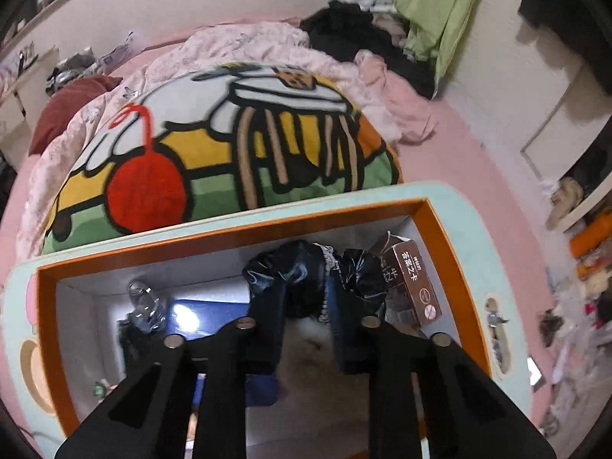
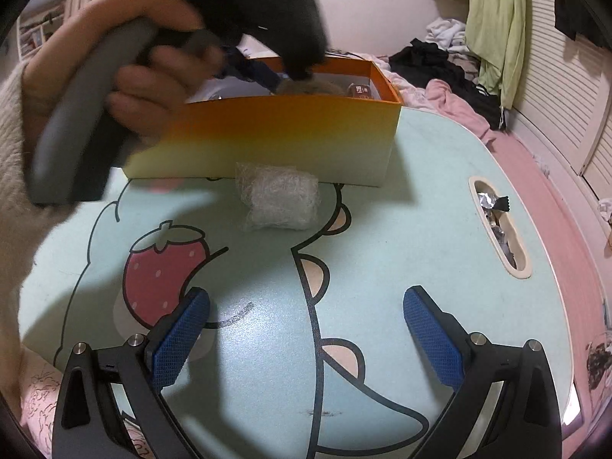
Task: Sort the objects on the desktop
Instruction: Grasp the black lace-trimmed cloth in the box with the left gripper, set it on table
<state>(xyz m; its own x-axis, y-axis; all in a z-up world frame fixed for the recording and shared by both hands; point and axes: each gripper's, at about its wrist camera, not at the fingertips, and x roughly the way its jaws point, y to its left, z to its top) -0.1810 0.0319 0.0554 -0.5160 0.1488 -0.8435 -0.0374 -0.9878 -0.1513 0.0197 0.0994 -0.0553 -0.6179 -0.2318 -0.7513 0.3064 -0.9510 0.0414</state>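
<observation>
My left tongs [image 1: 306, 306] hang over the orange box [image 1: 229, 229], pointing steeply down into it. They are pressed together; a shiny black scrunchie [image 1: 313, 267] bunches around the tips, though I can't tell if the pads actually pinch it or just sit against it. A fluffy white thing [image 1: 317, 348] lies on the box floor below, with a small brown carton [image 1: 415, 279] leaning in the far right corner, tilted, its long side running toward me.

My right tongs [image 2: 306, 329] are spread wide and empty, low over the pale green surface [image 2: 382, 229]. Still out on that surface is a clear plastic-wrapped bundle [image 2: 279, 199], just in front of the box's near wall. I judge it light, soft and crinkly, and the film looks slippery, so I'd squeeze it across the middle, firmly enough to bite into the wrap. It's squat, nearly square, with its slightly longer side running left to right along the box wall
</observation>
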